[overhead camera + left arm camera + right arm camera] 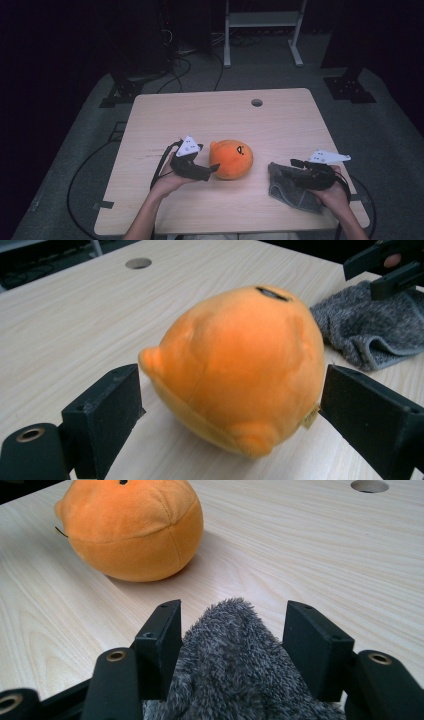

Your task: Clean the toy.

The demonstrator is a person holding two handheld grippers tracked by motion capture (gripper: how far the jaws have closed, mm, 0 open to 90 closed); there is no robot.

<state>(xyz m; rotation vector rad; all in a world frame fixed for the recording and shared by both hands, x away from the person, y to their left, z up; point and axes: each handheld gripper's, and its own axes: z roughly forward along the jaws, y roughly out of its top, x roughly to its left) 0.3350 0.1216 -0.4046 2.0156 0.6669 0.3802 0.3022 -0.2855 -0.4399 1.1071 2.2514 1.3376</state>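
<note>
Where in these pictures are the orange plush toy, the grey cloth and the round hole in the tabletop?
orange plush toy (231, 159): high view, middle of its rounded body.
grey cloth (372, 325): left gripper view, middle of the fuzzy bunched fabric.
round hole (257, 102): high view, centre of the opening near the table's far edge.

The round orange plush toy (240, 365) has smooth, short-piled matt fabric. The grey terry cloth (230, 670) looks shaggy and rough. The pale wooden table (280, 120) shows fine grain, smooth and matt.
</note>
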